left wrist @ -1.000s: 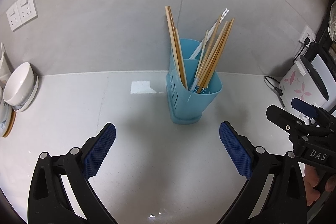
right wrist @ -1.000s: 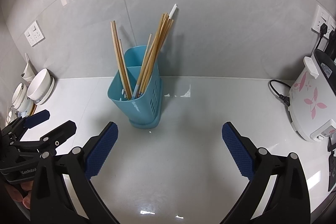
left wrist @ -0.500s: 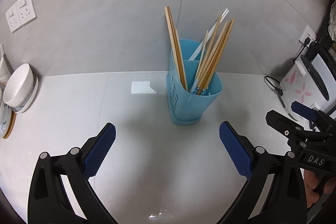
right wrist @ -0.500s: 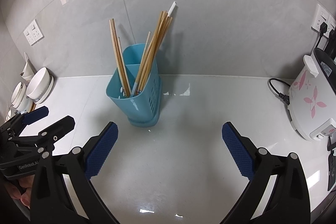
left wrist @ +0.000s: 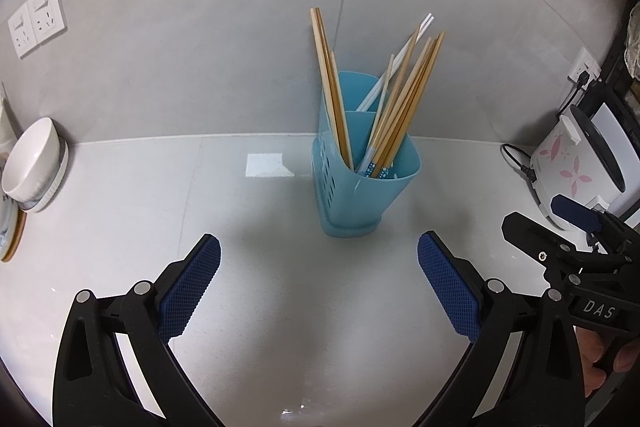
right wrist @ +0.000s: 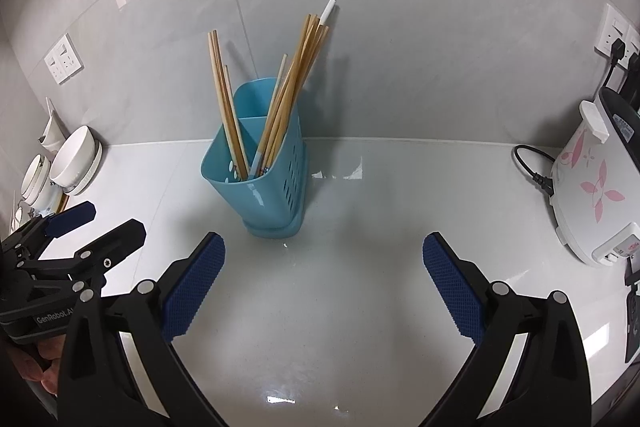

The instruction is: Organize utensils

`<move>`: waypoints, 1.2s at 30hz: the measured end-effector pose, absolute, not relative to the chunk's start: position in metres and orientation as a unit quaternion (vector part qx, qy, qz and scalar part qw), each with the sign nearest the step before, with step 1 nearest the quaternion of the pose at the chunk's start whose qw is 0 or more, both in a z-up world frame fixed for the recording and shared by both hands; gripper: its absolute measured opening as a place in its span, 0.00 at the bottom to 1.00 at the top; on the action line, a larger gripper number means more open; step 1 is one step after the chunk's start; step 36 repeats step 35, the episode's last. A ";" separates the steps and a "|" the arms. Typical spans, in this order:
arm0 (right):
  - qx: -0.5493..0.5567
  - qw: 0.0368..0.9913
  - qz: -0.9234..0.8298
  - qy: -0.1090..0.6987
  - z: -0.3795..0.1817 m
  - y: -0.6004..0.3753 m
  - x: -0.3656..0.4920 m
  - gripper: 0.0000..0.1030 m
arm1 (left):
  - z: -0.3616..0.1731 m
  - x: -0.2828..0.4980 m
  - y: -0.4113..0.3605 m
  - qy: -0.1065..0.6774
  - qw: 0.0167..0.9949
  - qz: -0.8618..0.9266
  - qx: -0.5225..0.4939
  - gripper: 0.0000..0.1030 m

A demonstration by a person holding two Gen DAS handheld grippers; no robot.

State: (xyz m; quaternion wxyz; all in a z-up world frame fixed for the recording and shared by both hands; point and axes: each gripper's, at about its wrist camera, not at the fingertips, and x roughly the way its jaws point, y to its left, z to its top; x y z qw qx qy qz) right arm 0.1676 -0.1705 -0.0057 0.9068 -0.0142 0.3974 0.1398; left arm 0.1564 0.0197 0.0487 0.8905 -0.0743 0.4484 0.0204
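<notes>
A blue plastic utensil holder [left wrist: 360, 195] stands on the white counter near the wall; it also shows in the right wrist view [right wrist: 264, 191]. Several wooden chopsticks [left wrist: 404, 99] and white ones [left wrist: 400, 67] stand in it, leaning apart; the wooden chopsticks also show in the right wrist view [right wrist: 292, 95]. My left gripper [left wrist: 319, 283] is open and empty, just in front of the holder. My right gripper [right wrist: 324, 283] is open and empty, in front and to the right of the holder. Each gripper shows at the edge of the other's view.
White bowls [left wrist: 34, 167] and plates stand at the far left, the bowls also in the right wrist view [right wrist: 76, 163]. A white rice cooker with pink flowers [right wrist: 592, 187] and its black cord [right wrist: 532, 171] stand at the right. Wall sockets [left wrist: 36, 17] are on the tiled wall.
Both grippers stay open and empty. The views have shifted only slightly; the right gripper has drifted a little in the left wrist view. The holder and chopsticks have not moved.
</notes>
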 end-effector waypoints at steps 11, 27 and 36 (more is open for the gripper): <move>-0.017 0.906 0.146 0.396 -0.006 -0.170 0.166 0.93 | 0.048 0.159 0.017 0.449 0.891 0.036 -0.061 0.94; -0.023 0.907 0.158 0.391 -0.004 -0.172 0.166 0.93 | 0.047 0.161 0.016 0.450 0.891 0.037 -0.054 0.94; -0.025 0.906 0.158 0.391 -0.004 -0.172 0.166 0.93 | 0.045 0.162 0.017 0.456 0.888 0.029 -0.059 0.94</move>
